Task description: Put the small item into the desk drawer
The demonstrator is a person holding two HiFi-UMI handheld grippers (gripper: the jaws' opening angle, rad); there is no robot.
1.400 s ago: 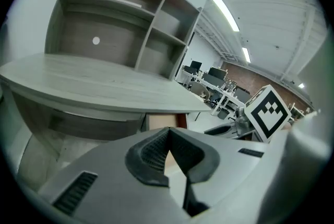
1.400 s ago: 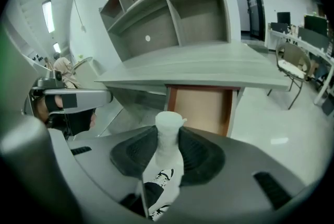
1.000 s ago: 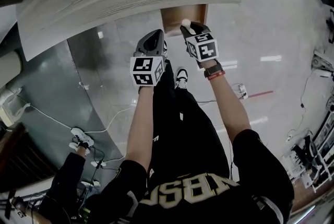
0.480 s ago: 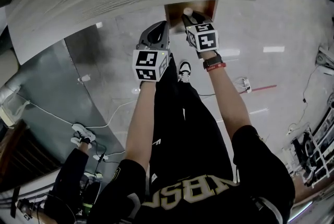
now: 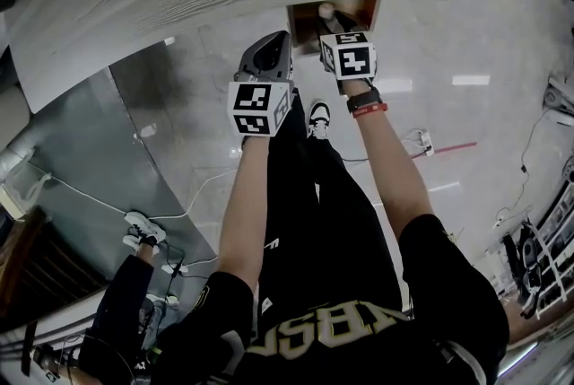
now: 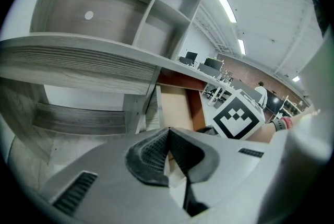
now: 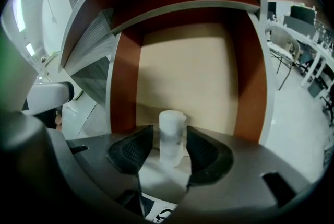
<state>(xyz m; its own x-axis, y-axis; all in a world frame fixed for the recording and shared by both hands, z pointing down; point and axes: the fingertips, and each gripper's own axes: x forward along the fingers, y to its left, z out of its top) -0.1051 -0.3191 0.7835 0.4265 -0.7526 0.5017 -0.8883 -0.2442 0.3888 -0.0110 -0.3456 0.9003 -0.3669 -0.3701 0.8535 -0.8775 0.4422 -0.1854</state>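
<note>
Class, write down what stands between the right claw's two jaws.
A small white cylinder stands between the jaws of the right claw, which are opening, over the open drawer. The right gripper view shows it.

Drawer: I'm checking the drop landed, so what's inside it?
A small white item sits between the right gripper's opening jaws, pads clear of it. The drawer floor behind is bare. The gripper covers the item's base and the front floor.

1. My left gripper (image 6: 168,133) is held forward on an outstretched arm, jaws pressed together, empty.
2. My right gripper (image 7: 169,134) reaches slightly further, jaws opening; the small white item (image 7: 171,119) between them seems untouched by the pads.
</note>
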